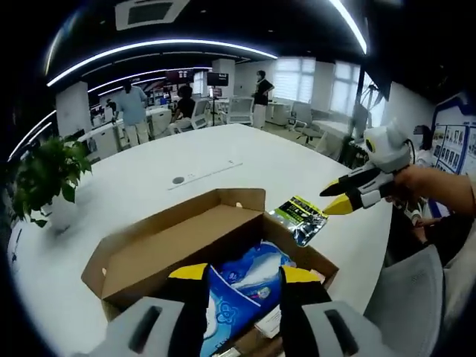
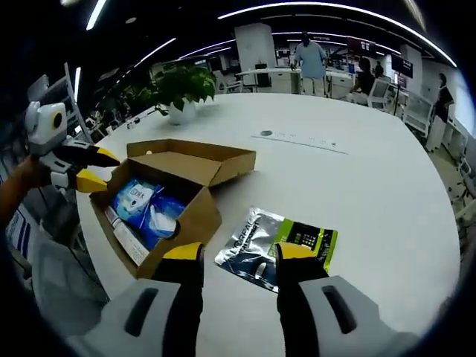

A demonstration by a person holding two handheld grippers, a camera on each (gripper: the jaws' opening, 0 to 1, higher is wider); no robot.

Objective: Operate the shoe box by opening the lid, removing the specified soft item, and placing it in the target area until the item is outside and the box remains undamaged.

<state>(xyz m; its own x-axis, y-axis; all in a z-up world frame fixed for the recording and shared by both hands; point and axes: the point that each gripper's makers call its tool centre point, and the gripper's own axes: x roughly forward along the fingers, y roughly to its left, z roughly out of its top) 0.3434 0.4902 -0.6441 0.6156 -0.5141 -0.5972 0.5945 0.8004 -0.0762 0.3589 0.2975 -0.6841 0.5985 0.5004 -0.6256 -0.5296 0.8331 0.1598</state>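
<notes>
The brown cardboard shoe box [image 1: 160, 249] [image 2: 195, 216] stands open near the table's edge, its lid folded back flat. Blue soft packets [image 1: 249, 279] [image 2: 145, 204] lie inside. A silver, black and green foil pouch [image 1: 301, 217] [image 2: 279, 245] lies flat on the white table beside the box. My left gripper [image 1: 244, 277] hovers over the box's near end, open, with nothing between its jaws; in the right gripper view it [image 2: 91, 169] comes in from the left. My right gripper [image 2: 239, 253] is open just above the pouch; in the left gripper view it [image 1: 341, 198] reaches in from the right.
The large white table [image 1: 186, 160] has a round cable port [image 2: 265, 134] in its middle. A potted plant [image 1: 48, 175] [image 2: 178, 89] stands at one edge. Several people and office chairs are far behind. A grey chair back [image 1: 416, 297] is close by.
</notes>
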